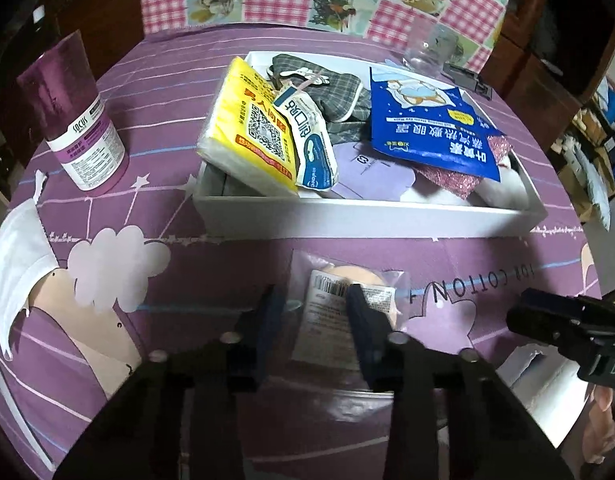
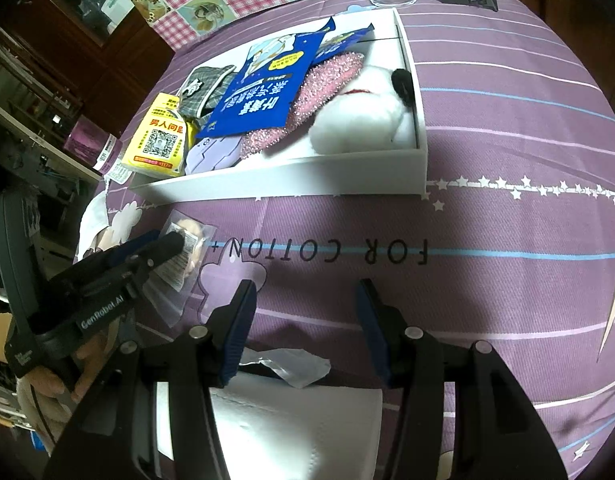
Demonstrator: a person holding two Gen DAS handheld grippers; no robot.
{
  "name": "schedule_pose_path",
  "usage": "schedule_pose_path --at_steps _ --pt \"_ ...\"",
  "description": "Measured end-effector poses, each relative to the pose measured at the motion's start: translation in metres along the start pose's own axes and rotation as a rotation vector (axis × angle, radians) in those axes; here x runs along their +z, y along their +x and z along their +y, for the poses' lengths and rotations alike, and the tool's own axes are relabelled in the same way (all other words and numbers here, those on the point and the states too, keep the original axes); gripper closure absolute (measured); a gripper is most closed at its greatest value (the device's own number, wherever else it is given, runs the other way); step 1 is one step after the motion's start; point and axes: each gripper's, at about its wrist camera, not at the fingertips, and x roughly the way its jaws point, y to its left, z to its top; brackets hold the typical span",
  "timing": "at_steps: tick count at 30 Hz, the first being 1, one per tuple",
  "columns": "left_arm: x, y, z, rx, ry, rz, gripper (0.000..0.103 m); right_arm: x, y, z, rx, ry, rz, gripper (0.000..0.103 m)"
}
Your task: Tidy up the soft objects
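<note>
Two grippers are held low over the purple bedsheet [image 2: 487,120], both on the near side of the white box [image 1: 367,216]. The box is already piled with soft things: a yellow tissue pack [image 1: 249,128], a blue eye-mask packet [image 1: 431,128], a grey checked pouch [image 1: 331,88], a pink glittery cloth [image 2: 319,92] and a white plush toy [image 2: 363,120], which suggests it is being used as the collecting place.

A clear bag with a sponge puff [image 1: 347,304] lies flat on the sheet just in front of the box. The left gripper [image 1: 313,300] is set with its jaws spread, one finger over the bag and the other beside its edge; nothing is clamped yet, and the straddle appears meant for pinching the bag.

The right gripper [image 2: 305,300] is released and empty, held above bare sheet to the right of the bag, with a white face mask [image 2: 291,420] beneath it. A second white mask [image 1: 19,256] lies well left of the box, near a purple tube [image 1: 77,116].
</note>
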Motion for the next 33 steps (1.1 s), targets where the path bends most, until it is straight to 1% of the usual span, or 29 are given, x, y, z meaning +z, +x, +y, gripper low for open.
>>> schedule_pose_path --at_steps 1,3,7,14,19,23,24,27,30,31,33 --pt "0.0 0.0 0.0 -0.009 -0.004 0.001 0.082 0.0 0.0 0.0 -0.001 -0.002 0.0 0.05" --pt "-0.001 -0.001 -0.001 0.0 0.0 -0.004 0.086 0.0 -0.001 0.001 -0.001 -0.003 0.0 0.05" --pt "-0.001 -0.003 -0.003 0.005 0.0 -0.009 0.091 0.0 -0.001 0.001 0.0 -0.002 0.0 0.05" --pt "0.001 -0.008 0.006 -0.053 -0.039 -0.025 0.094 0.003 -0.004 0.001 0.004 0.0 0.02 0.05" --pt "0.003 -0.014 0.011 -0.09 -0.063 -0.041 0.095 0.011 -0.012 0.004 0.034 0.003 0.053 0.05" --pt "0.004 -0.021 0.013 -0.109 -0.073 -0.069 0.095 0.018 -0.006 0.008 0.017 -0.001 0.177 0.05" --pt "0.005 -0.023 0.013 -0.11 -0.074 -0.079 0.095 0.02 -0.005 0.008 0.02 -0.002 0.196 0.05" --pt "0.006 -0.03 0.014 -0.098 -0.077 -0.122 0.095 0.03 0.001 0.011 0.043 0.006 0.296 0.05" --pt "0.008 -0.032 0.015 -0.101 -0.087 -0.132 0.095 0.037 0.013 0.017 0.056 0.01 0.434 0.052" --pt "0.008 -0.032 0.016 -0.092 -0.088 -0.135 0.095 0.038 0.018 0.02 0.026 0.015 0.475 0.055" --pt "0.008 -0.033 0.018 -0.08 -0.092 -0.137 0.095 0.038 0.024 0.028 -0.048 -0.024 0.518 0.057"
